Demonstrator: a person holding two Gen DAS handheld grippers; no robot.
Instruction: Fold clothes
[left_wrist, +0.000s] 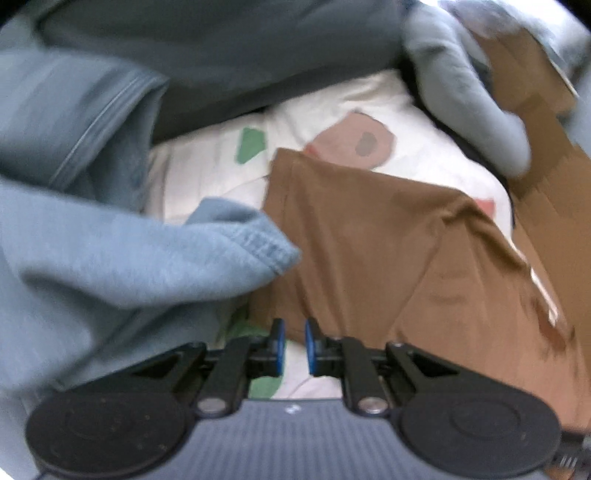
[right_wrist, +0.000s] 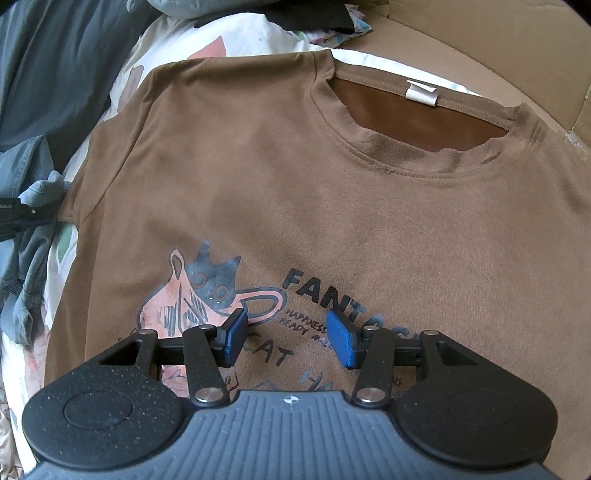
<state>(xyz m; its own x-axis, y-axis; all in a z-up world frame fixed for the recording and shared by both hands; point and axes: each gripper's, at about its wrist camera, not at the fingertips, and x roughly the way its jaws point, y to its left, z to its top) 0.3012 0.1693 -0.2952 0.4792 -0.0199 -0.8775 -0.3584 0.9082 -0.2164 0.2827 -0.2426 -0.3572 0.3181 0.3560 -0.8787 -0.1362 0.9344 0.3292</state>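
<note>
A brown cat-print T-shirt (right_wrist: 295, 192) lies face up on a patterned bedsheet (left_wrist: 207, 173); the right gripper (right_wrist: 286, 334) hovers spread over its chest, while the left gripper (left_wrist: 293, 345), nearly closed and empty, should pinch the sleeve (left_wrist: 351, 221) edge cleanly.

A home bedroom: patterned bedsheet (right_wrist: 258, 40), strewn clothes (left_wrist: 92, 258), cardboard box (right_wrist: 480, 48).

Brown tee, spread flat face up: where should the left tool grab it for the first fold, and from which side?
Grip the brown tee at its sleeve hem. Come in from the sleeve side, low over the white printed sheet: that free edge juts past the body, unlike the flat chest.
</note>
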